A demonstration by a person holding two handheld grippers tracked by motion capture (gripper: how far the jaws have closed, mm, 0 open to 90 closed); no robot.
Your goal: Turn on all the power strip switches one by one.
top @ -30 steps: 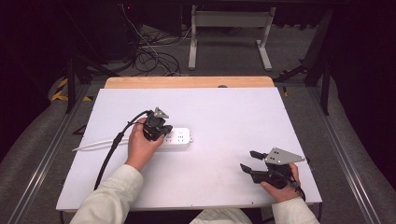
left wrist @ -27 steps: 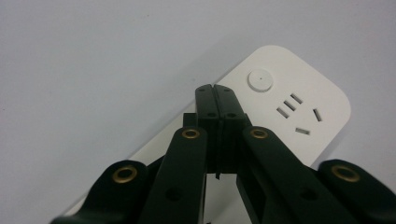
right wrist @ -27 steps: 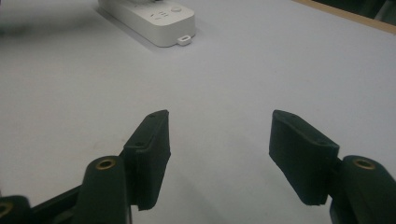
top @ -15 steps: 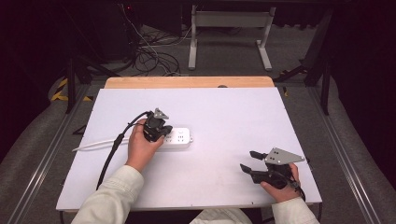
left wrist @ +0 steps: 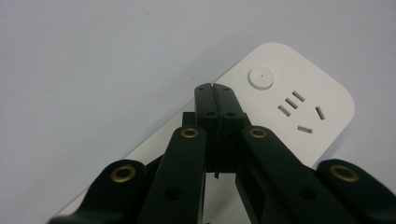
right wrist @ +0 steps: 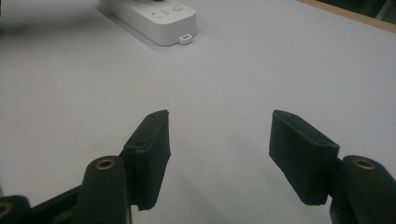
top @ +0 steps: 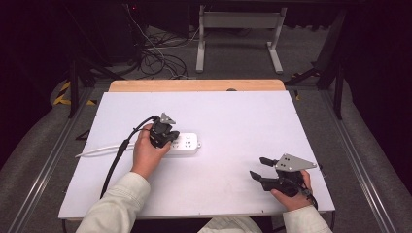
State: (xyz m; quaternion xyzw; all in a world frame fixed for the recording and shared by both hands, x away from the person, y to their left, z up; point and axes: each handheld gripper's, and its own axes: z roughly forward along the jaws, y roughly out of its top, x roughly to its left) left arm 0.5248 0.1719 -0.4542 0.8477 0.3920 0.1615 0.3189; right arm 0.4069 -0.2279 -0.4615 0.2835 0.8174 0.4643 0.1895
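High view: power strip (top: 183, 143) lies left of centre on the white table (top: 233, 116), its white cord (top: 99, 150) trailing left. My left gripper (top: 164, 136) sits over its near end; right gripper (top: 262, 170) rests well apart, near the front right edge.

Left gripper view: jaws closed flat together, nothing between them, tips over the strip just short of the round button (left wrist: 261, 77). Risk: pressing from here, the tips may miss the button or slide the light strip instead.

Right gripper view: jaws spread wide, empty. Strip unbraced, so any push could skate it away.
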